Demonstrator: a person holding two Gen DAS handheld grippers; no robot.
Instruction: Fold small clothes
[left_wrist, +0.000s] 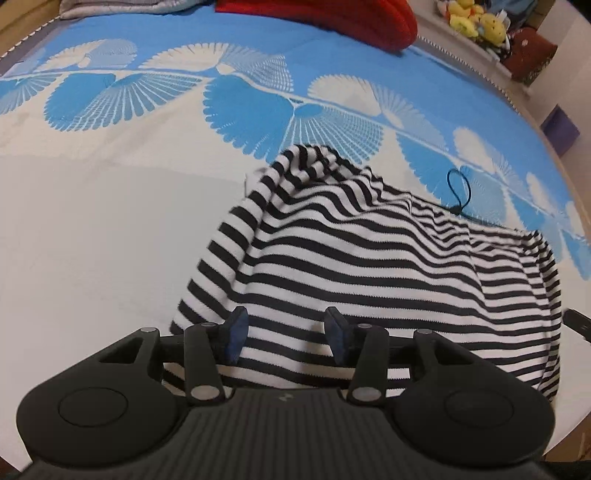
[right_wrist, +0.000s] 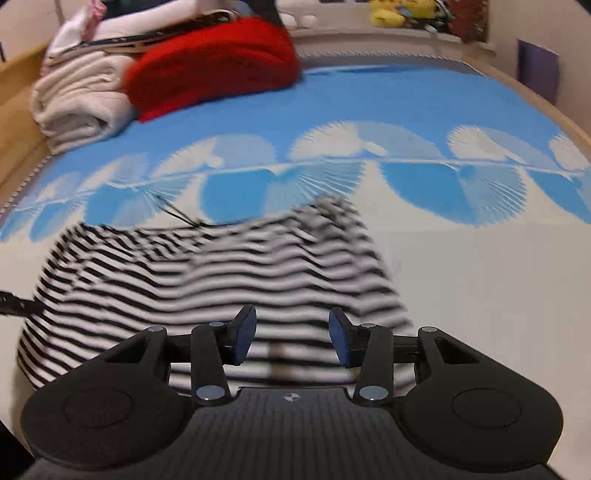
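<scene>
A small black-and-white striped garment (left_wrist: 369, 258) lies bunched on the bed, with a thin black cord loop (left_wrist: 458, 192) at its far edge. My left gripper (left_wrist: 286, 338) is open, its blue pads spread just above the garment's near left part. The garment shows blurred in the right wrist view (right_wrist: 229, 273). My right gripper (right_wrist: 291, 338) is open over the garment's near right edge. Neither gripper holds anything.
The bed has a blue and white fan-patterned cover (left_wrist: 147, 92). A red folded cloth (right_wrist: 214, 62) and a cream folded towel (right_wrist: 77, 103) lie at the far side. Yellow plush toys (left_wrist: 476, 18) sit on a shelf. The wooden bed rim (right_wrist: 535, 107) curves on the right.
</scene>
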